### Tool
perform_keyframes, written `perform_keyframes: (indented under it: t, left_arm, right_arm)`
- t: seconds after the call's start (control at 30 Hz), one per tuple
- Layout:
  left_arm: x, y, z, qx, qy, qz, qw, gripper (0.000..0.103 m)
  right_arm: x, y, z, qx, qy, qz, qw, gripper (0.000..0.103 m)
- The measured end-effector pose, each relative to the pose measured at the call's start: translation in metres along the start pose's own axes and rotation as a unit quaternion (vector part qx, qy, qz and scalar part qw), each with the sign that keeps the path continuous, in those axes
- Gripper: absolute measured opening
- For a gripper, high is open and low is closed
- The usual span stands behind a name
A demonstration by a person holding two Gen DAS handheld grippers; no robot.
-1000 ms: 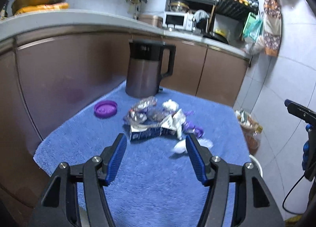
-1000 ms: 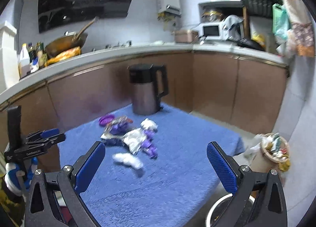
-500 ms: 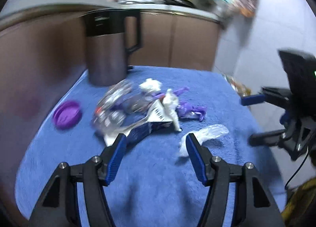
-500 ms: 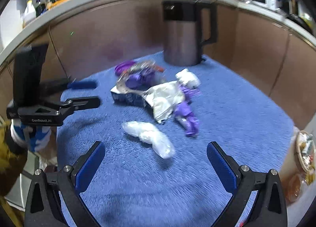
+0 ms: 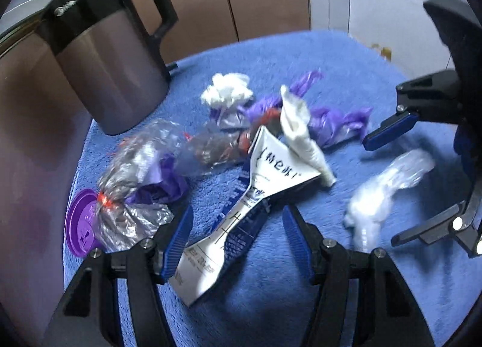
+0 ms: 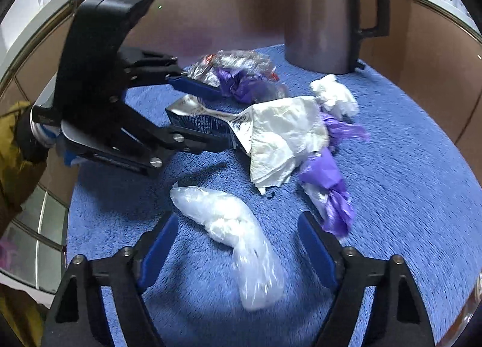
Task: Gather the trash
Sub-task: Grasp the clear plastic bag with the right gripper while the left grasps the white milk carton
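My left claw (image 5: 238, 234) straddles the carton (image 5: 241, 220), my right (image 6: 238, 244), just narrowing, straddles the bag (image 6: 229, 223); both gape, so I sink before pinching.

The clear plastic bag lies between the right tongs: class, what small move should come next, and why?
Probably lower the right tongs a little and close on the clear plastic bag. Their jaws have just been closing, the bag lies between them on the blue towel, but the pads do not press it yet.
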State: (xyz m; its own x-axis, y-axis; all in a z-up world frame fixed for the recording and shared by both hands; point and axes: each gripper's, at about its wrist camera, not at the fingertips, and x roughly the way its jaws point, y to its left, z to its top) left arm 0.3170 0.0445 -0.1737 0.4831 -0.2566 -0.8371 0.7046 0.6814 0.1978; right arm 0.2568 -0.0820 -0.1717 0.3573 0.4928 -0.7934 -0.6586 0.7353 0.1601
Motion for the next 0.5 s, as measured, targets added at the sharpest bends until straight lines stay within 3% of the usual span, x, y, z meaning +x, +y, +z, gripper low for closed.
perform_keyframes:
  t: [0.13,0.27,0.33,0.5]
  left_arm:
    - [0.008,-0.003,0.002,0.005,0.017,-0.001,0.9998,0.037]
    - [0.005,-0.006,0.002,-0.009,0.021,-0.007,0.9997,0.030]
    - [0.001,-0.009,0.001,-0.015,0.020,-0.008,0.9997,0.023]
    - [-0.021,-0.022,-0.006,-0.048,-0.002,-0.014,0.9988,0.023]
  right_arm:
    - [0.007,0.000,-0.002,-0.004,0.011,0.009,1.000,0.053]
    - [0.006,-0.002,-0.007,0.003,0.015,0.013,1.000,0.034]
    - [0.002,0.000,-0.012,0.004,0.015,0.009,1.000,0.033]
    - [-0.025,0.014,-0.028,0.011,-0.001,0.001,1.000,0.032]
